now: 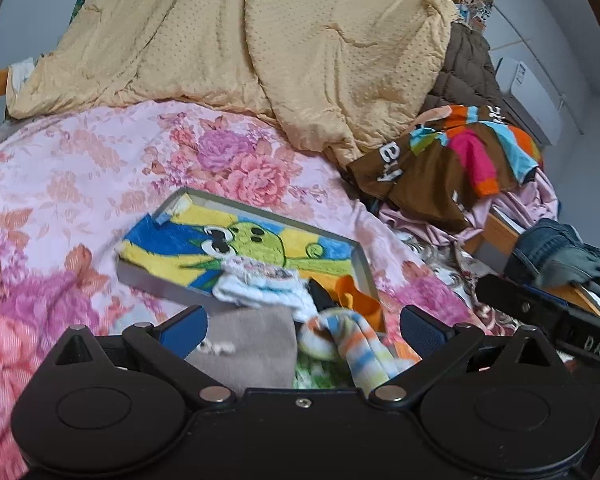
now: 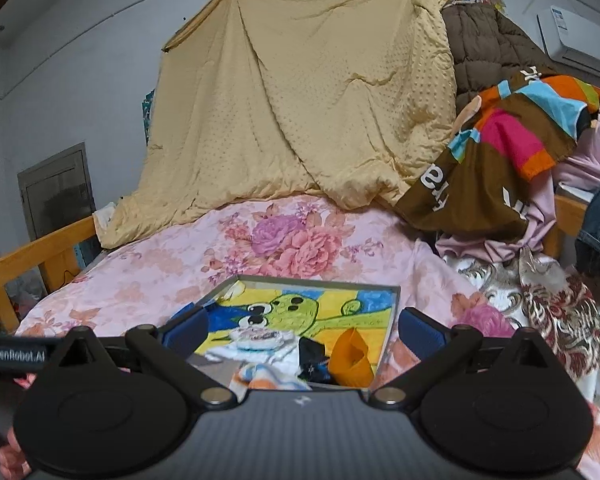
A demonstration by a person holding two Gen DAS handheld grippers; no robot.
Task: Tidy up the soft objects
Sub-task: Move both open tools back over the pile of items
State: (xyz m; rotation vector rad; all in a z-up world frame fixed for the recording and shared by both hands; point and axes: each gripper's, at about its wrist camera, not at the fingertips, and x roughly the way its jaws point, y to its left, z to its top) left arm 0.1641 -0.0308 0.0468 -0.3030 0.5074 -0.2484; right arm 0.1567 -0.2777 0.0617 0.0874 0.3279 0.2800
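Observation:
A shallow grey box (image 1: 364, 258) lies on the pink floral bedspread (image 1: 72, 184), lined with a blue, yellow and green cartoon towel (image 1: 236, 246). Inside rest a white sock (image 1: 260, 286), a grey sock (image 1: 248, 344), a striped sock (image 1: 356, 344), an orange piece (image 1: 358, 296) and a small black item (image 1: 320, 292). My left gripper (image 1: 304, 322) hovers open above the box's near end, nothing between its blue pads. The right wrist view shows the same box (image 2: 394, 312), towel (image 2: 300, 312) and orange piece (image 2: 350, 356). My right gripper (image 2: 302, 330) also stands open and empty.
A tan quilt (image 1: 284, 40) hangs behind the bed. A brown multicoloured cloth (image 1: 452, 160) and lilac fabric (image 1: 512, 204) pile up at the right, with a patterned blanket (image 2: 548, 304) below. A wooden bed rail (image 2: 36, 252) runs along the left. The other gripper's body (image 1: 548, 312) sits at right.

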